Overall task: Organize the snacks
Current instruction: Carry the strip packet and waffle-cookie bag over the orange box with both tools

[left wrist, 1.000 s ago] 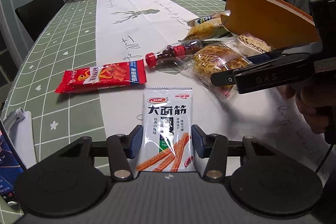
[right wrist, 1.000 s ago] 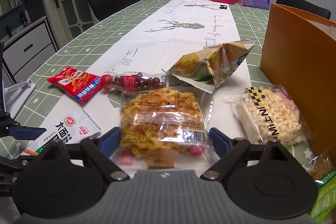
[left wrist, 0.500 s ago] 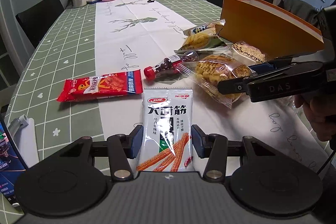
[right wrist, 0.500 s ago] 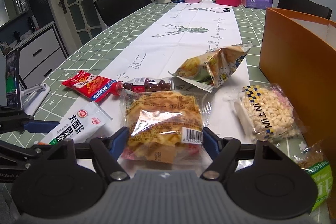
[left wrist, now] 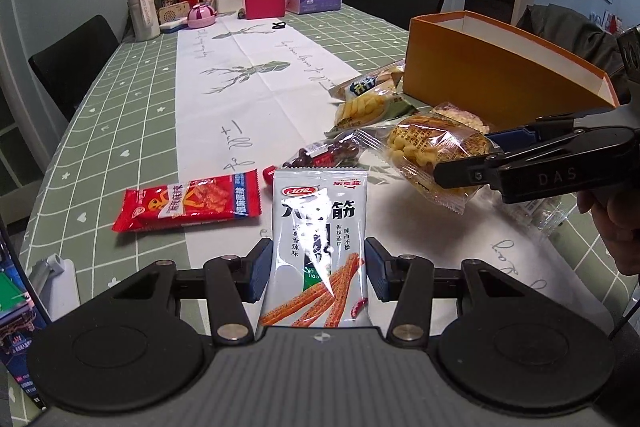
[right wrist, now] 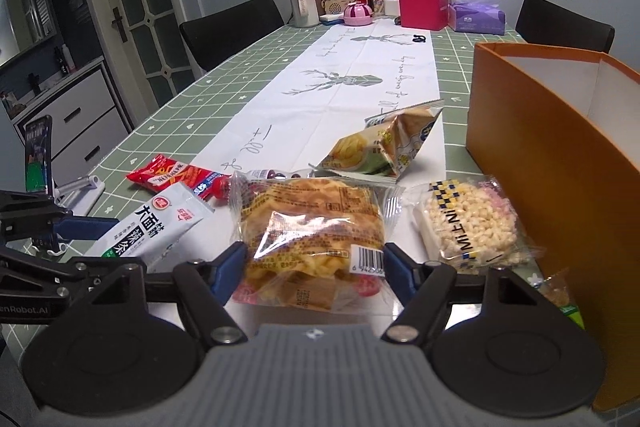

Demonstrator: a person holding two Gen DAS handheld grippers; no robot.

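Observation:
My left gripper [left wrist: 318, 263] is shut on a white spicy-strip packet [left wrist: 320, 219], held upright just above the table. The right gripper [right wrist: 314, 263] has its jaws closing on a clear waffle-snack pack [right wrist: 312, 223]; both pads press its sides and it hangs off the table. In the left wrist view that right gripper [left wrist: 480, 163] reaches in from the right with the waffle pack [left wrist: 428, 151]. An open orange box [right wrist: 540, 147] stands to the right, white inside. The left gripper [right wrist: 60, 239] and white packet [right wrist: 160, 227] show at the lower left of the right wrist view.
On the table runner lie a red snack packet [left wrist: 188, 205], a small bottle of dark candies [left wrist: 324, 157], a yellow-green chip bag [right wrist: 380, 147] and a puffed-rice pack [right wrist: 468, 223]. Bottles, a pink box [right wrist: 422, 7] and tissues crowd the far end. Black chairs ring the table.
Both grippers have risen with their packets. The right jaws narrowed onto the waffle pack and lifted it off the table; the orange box now shows its inside.

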